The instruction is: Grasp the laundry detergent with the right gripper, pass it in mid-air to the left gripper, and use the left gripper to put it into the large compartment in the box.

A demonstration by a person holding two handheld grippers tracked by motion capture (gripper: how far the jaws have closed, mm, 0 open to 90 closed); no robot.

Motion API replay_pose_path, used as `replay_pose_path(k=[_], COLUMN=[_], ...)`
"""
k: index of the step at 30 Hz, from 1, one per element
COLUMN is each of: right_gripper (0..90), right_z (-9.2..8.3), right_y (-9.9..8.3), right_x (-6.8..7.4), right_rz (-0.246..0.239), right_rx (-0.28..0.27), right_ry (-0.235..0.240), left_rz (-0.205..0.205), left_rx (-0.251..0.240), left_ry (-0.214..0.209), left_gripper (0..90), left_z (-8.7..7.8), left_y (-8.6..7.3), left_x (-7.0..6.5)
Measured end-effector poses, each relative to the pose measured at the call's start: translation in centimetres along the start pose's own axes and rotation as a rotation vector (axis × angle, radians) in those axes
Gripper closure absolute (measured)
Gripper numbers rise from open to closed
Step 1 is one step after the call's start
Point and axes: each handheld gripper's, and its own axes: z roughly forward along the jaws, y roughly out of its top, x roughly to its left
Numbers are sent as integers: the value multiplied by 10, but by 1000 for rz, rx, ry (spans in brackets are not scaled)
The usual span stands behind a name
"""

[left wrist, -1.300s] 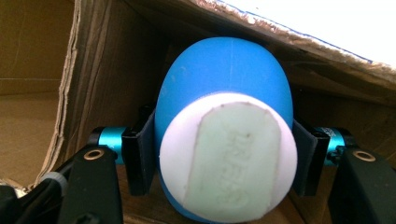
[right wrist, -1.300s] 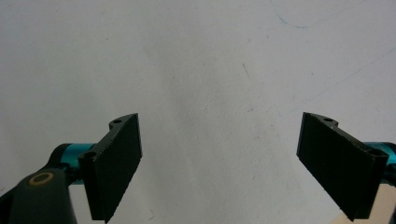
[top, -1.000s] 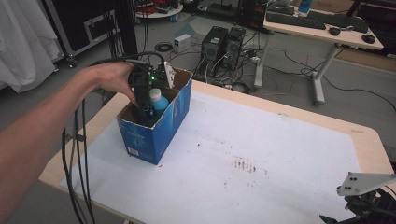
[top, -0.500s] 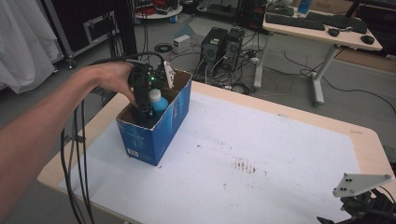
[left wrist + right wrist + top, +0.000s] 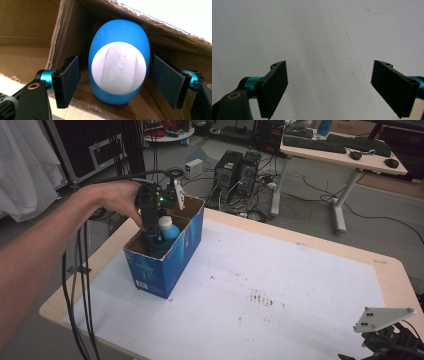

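**A:** Where does the blue bottle (image 5: 119,62) stand?

**B:** Inside the blue cardboard box (image 5: 170,262) at the left end of the bench (image 5: 310,285), upright, white cap up, tucked into a corner against the brown inner wall. The left gripper (image 5: 152,232) reaches down into the box over it.

**A:** Is it gripped?

**B:** No. The jaws have just been opening; the bottle sits between them, and in the left gripper view there is a gap on either side, so it is released.

**A:** How should the step be finished?

**B:** I'd say lift straight up, keeping the jaws spread and level, so no pad catches the cap or the box rim and tips the bottle.

**A:** And the right gripper (image 5: 329,87)?

**B:** Jaws wide apart with nothing between them, over the white bench cover near the lower right corner.

**A:** What does each view add?

**B:** The left gripper view gives the gaps at the pads; the high view hides those, but shows the box's place on the bench and the forearm's line in.
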Motion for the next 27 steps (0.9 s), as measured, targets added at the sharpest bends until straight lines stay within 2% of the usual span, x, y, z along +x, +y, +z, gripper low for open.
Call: replay_pose_path(k=[5, 12, 19, 27], right_gripper=[135, 135, 135, 135], right_z=[0, 0, -1, -4], right_y=[1, 2, 6, 9], right_x=[1, 1, 1, 2], right_rz=[1, -4, -10, -15], right_rx=[-1, 3, 2, 6], right_ry=[0, 0, -3, -6], left_rz=[0, 24, 89, 189], left_rx=[3, 8, 7, -15], left_ry=[13, 43, 73, 90], left_gripper=[247, 247, 247, 247], left_z=[-11, -29, -48, -61], left_y=[2, 10, 33, 73], left_x=[0, -5, -19, -42])
